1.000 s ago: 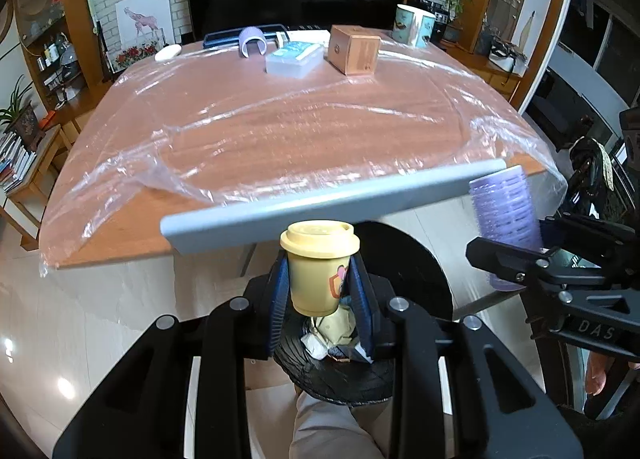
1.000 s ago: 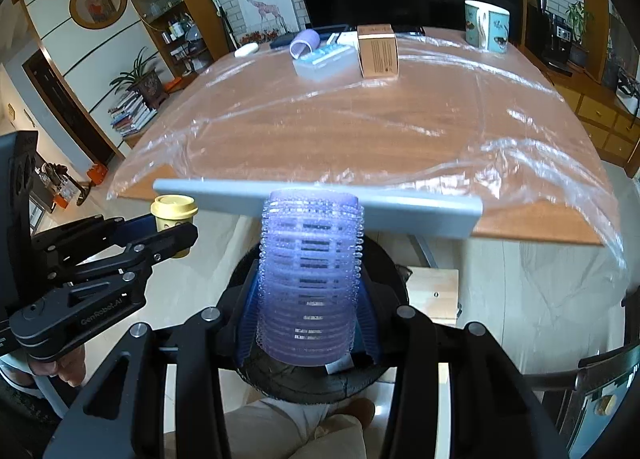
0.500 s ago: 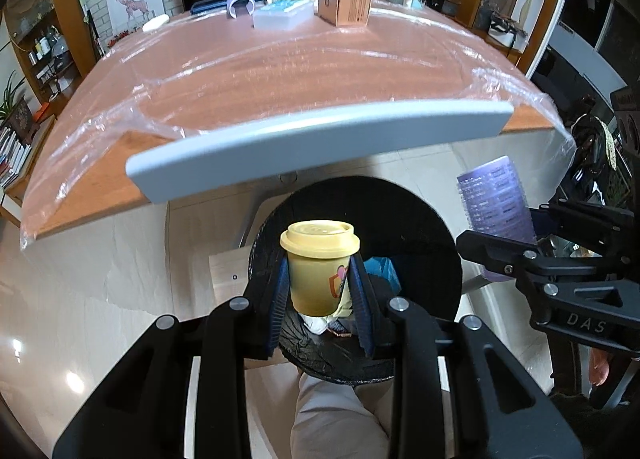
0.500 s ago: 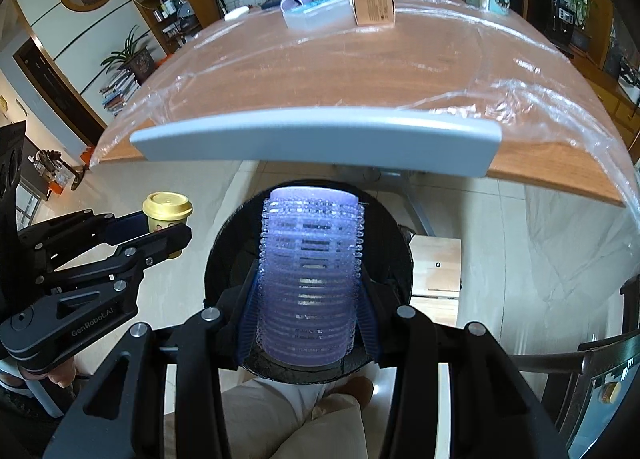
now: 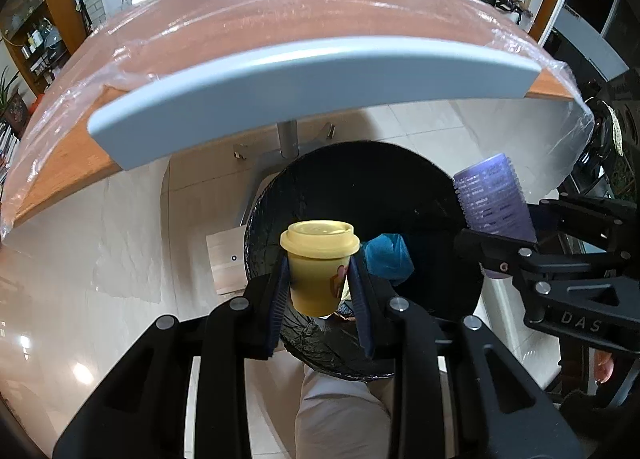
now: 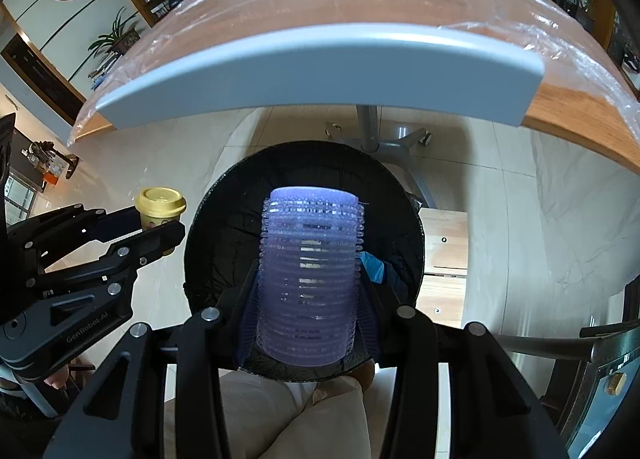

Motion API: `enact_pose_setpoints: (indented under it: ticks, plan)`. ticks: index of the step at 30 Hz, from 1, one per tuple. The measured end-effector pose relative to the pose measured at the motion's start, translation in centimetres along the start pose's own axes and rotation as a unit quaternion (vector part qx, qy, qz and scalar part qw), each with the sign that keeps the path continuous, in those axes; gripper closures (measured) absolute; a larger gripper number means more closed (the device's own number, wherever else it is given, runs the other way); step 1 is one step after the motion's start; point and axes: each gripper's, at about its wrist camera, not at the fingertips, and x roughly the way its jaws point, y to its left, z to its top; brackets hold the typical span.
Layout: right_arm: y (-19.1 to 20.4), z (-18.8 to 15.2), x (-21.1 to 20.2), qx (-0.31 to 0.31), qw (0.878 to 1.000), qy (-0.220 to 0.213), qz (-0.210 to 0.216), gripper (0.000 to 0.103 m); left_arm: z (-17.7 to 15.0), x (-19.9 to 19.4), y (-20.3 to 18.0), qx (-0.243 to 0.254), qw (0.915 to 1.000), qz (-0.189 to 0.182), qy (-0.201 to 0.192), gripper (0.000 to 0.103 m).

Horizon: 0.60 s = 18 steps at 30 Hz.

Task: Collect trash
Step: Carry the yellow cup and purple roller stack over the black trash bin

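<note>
Ribbed purple cup stack (image 6: 308, 279), smooth lidded cup (image 5: 318, 263)

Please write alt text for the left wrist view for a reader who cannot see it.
The left tool holds a yellow lidded cup above a black bin on the floor. At right, the right tool holds a purple roller; a plastic-covered table lies beyond.

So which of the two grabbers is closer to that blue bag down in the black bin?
Probably the left. The left gripper, shut on the yellow cup, hangs beside the blue bag. The right gripper, holding the purple roller, also hangs over the bin.
</note>
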Motion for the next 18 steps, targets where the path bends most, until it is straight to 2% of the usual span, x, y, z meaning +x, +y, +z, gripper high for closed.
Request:
enact_pose_setpoints:
  ticks: [18]
  plan:
    - [-0.4, 0.3, 2.1, 0.013, 1.000, 0.017, -0.014, 0.060, 0.1, 3.2, -0.4, 0.008, 0.9994, 0.002, 0.034, 0.071]
